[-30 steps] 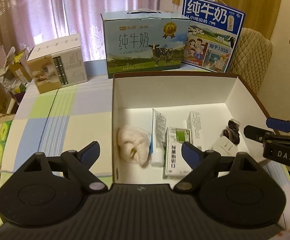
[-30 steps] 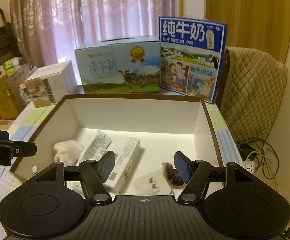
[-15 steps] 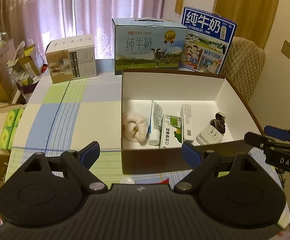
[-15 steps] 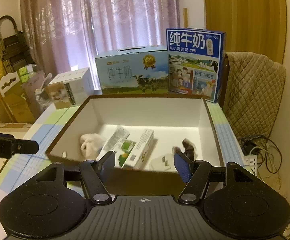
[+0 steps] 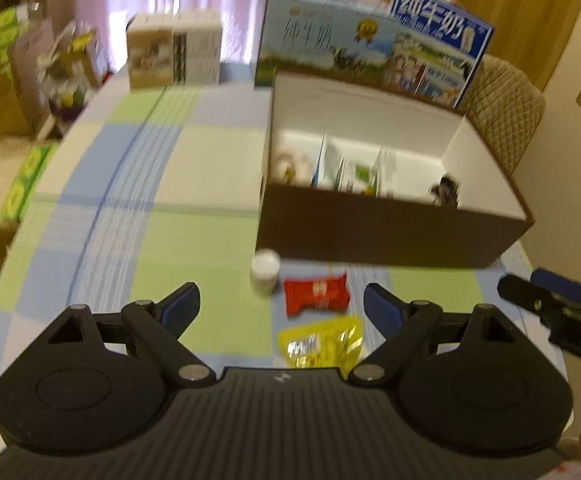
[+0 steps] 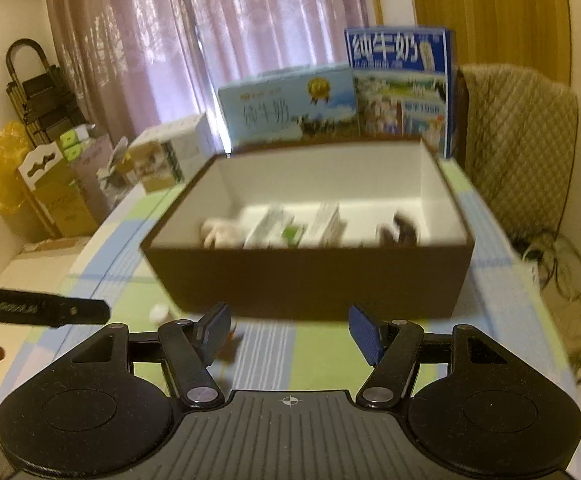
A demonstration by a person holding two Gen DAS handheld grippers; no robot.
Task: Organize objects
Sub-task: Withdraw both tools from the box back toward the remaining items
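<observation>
Brown box (image 5: 386, 232) contents blurred, half-hidden.

Desk cloth (image 5: 138, 184): checks of pale green, blue and cream, thin blue stripes. Box (image 5: 382, 236): dark brown outside, white inside. Small bottle (image 5: 264, 270): white. Packet (image 5: 316, 294): red. Pouch (image 5: 322, 344): yellow. Milk cartons (image 6: 400, 84): blue, pasture scenes. Curtains (image 6: 210, 28): mauve, sheer. Chair cover (image 6: 518, 140): tan, quilted diamonds.

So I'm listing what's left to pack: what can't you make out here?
- Box contents: motion-blurred in both views; near wall hides their lower parts.
- Red packet, yellow packet: print blurred, left wrist view.
- White bottle: mostly hidden behind the left gripper, right wrist view.
</observation>
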